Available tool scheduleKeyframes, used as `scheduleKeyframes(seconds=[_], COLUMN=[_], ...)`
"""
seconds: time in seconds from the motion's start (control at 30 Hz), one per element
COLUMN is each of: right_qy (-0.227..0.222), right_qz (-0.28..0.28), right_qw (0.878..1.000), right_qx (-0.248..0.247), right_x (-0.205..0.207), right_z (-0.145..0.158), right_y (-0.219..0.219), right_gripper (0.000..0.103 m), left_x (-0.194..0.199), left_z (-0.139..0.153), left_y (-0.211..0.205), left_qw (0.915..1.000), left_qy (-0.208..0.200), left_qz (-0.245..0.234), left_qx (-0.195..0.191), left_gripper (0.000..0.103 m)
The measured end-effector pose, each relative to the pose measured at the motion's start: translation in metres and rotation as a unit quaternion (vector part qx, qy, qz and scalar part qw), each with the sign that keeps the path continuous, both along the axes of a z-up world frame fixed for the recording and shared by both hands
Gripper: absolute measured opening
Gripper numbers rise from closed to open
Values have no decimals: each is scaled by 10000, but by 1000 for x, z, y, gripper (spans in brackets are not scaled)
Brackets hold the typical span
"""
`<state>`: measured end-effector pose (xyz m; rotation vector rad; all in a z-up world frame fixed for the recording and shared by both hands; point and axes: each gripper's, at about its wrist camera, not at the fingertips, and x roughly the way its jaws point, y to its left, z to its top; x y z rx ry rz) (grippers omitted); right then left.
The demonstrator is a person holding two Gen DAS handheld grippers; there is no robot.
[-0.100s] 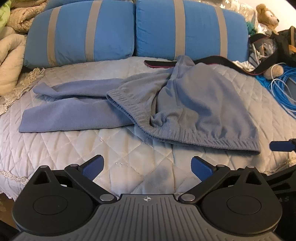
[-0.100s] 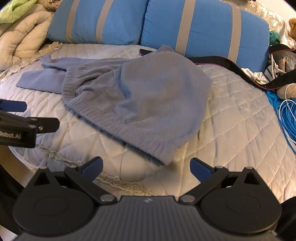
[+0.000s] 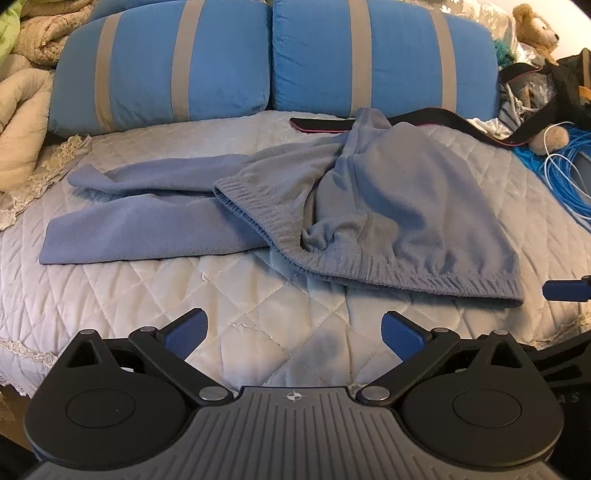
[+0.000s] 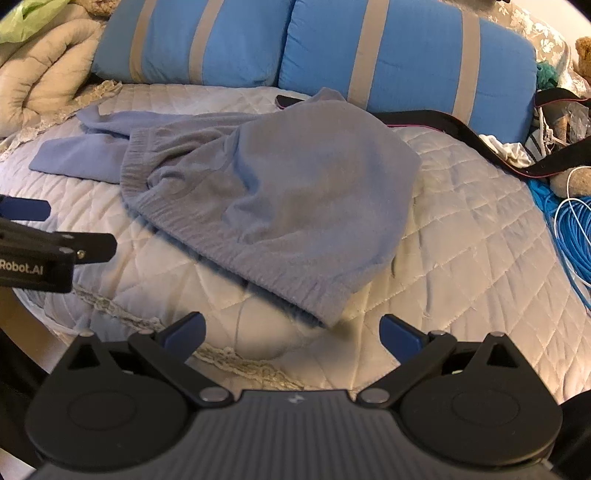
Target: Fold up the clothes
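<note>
Grey-blue sweatpants (image 3: 388,206) lie rumpled on the quilted bed (image 3: 184,295), with the elastic waistband (image 3: 406,277) toward me and the legs trailing off to the left. They also show in the right wrist view (image 4: 295,206). My left gripper (image 3: 293,338) is open and empty, over bare quilt short of the waistband. My right gripper (image 4: 291,334) is open and empty, just short of the waistband's near right corner (image 4: 328,314). Each gripper shows at the edge of the other's view.
Two blue pillows (image 3: 258,62) with grey stripes stand at the back. A black strap (image 3: 443,118) lies behind the pants. Blue cable coils (image 3: 569,173), a bag and a teddy bear (image 3: 535,29) crowd the right. Beige bedding (image 3: 18,122) is piled at the left.
</note>
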<state>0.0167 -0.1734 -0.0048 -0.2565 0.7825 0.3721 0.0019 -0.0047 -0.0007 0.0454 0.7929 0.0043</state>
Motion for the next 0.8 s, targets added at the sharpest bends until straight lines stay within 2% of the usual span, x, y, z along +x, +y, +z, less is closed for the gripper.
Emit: scheduleKeyframes(seconds=[0.17, 0.47, 0.7, 0.8], right_qy=[68, 209, 122, 35], right_qz=[-82, -193, -208, -108], right_qw=[9999, 9991, 9991, 9990], right_qx=[-90, -313, -350, -422], right_x=[1, 1, 1, -3], right_z=[-4, -3, -2, -1], right_y=[-2, -5, -7, -3], right_gripper=[103, 103, 103, 103], left_x=[3, 7, 11, 8], left_z=[-1, -3, -3, -3], left_y=[-8, -13, -12, -11], left_qw=[9998, 9993, 9983, 9986], left_qy=[-70, -48, -73, -73], left_qz=[-92, -363, -585, -519], left_qx=[142, 72, -38, -6], left_gripper=[103, 103, 103, 103])
